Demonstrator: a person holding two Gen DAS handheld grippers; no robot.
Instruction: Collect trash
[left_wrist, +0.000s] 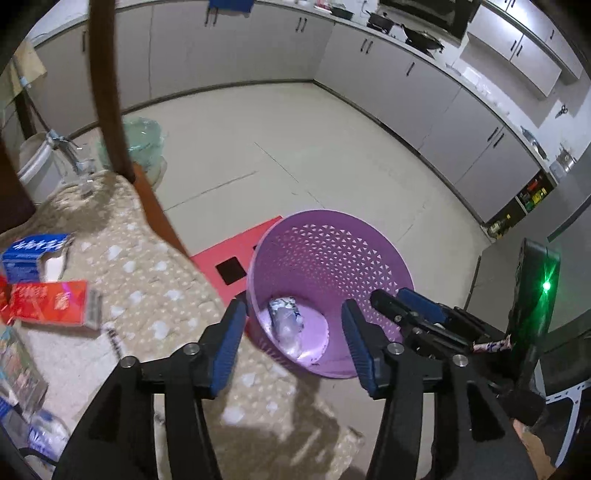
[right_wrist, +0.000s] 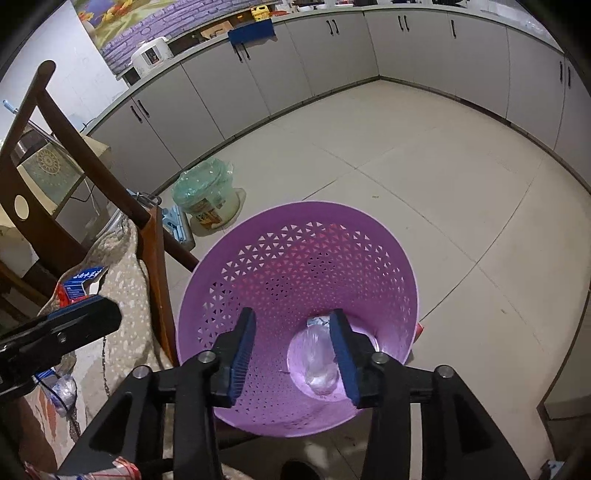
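Observation:
A purple perforated basket stands on the floor beside a chair; it also shows in the right wrist view. A crumpled clear plastic bottle lies at its bottom, also seen in the right wrist view. My left gripper is open and empty, over the chair's edge and the basket's rim. My right gripper is open and empty, above the basket's mouth; it appears in the left wrist view. A blue carton, a red carton and a plastic bottle lie on the chair's beige cushion.
The chair's wooden back rises at left. A bin lined with a green bag stands on the floor behind. A red mat lies under the basket. Grey cabinets line the walls. The tiled floor stretches to the right.

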